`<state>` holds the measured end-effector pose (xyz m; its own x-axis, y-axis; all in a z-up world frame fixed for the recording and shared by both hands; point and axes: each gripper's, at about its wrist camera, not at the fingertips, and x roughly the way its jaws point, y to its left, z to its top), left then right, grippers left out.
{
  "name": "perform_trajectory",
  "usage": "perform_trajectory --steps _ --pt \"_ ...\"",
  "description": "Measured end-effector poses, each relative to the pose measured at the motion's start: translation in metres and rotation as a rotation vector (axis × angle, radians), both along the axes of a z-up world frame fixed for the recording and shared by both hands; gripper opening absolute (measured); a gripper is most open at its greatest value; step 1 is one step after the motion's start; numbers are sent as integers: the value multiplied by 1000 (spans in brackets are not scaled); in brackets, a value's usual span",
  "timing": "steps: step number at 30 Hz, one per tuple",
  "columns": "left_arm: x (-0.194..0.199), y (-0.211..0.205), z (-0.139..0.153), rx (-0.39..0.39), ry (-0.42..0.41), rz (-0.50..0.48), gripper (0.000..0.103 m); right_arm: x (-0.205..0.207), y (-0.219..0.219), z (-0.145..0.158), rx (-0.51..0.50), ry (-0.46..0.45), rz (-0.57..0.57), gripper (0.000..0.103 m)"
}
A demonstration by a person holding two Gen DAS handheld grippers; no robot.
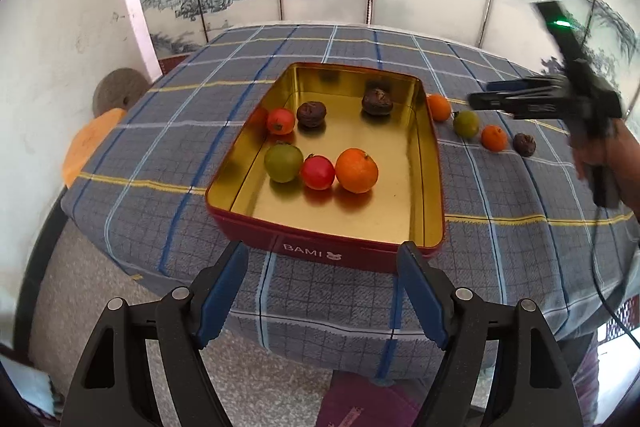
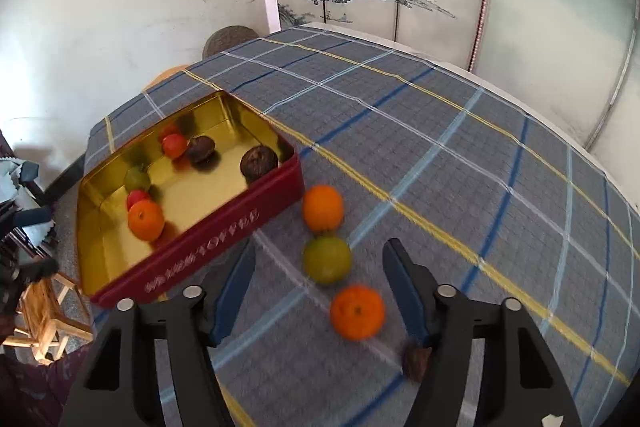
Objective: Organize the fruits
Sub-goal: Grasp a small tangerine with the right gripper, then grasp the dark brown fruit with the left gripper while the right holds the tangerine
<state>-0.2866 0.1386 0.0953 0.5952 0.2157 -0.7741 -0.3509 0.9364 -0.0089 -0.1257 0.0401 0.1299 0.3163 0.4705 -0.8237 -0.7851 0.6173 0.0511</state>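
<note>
Looking down at a red rectangular metal tin with a gold inside [image 1: 424, 163], sitting on a table under a blue-grey checked cloth [image 1: 224, 75]. Six fruits are in the tin. Near row, left to right: a green round fruit [image 1: 283, 163], a small red round fruit [image 1: 317, 172], an orange mandarin [image 1: 356, 170], all close together, the red one touching its neighbours. Far row: a second red round fruit [image 1: 281, 121] by the left wall, a dark wrinkled brown fruit [image 1: 311, 114] just right of it, another dark wrinkled fruit [image 1: 377, 101] further right.

Four more fruits lie on the cloth right of the tin in a slanted line: an orange one [image 2: 322, 207] just beside the tin wall, a green one [image 2: 327, 259], a second orange one [image 2: 357, 311], then a dark wrinkled one [image 2: 416, 359] nearest, partly hidden by my right finger.

My left gripper [image 1: 322, 291] hangs at the near edge of the table in front of the tin, jaws apart, nothing between them. My right gripper [image 2: 318, 293] is over the line of loose fruit, jaws apart, and nothing is clamped; the green fruit and the second orange one show in the gap, not touched by the pads. That view is blurred.

In the left view a hand [image 1: 608, 151] holds the right gripper at the right edge.
</note>
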Motion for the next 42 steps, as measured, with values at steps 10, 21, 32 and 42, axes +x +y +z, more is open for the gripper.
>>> perform_trajectory --steps 10,21,32,42 --pt "13 -1 -3 -5 30 -13 78 35 55 -43 -172 52 81 30" --pt "28 -42 14 21 3 -174 78 3 -115 24 154 -15 -265 27" --pt "124 -149 34 25 -64 -577 78 -33 -283 -20 15 -11 -541 27" --pt "244 -185 0 33 40 -657 77 -33 -309 -35 178 43 -582 29"
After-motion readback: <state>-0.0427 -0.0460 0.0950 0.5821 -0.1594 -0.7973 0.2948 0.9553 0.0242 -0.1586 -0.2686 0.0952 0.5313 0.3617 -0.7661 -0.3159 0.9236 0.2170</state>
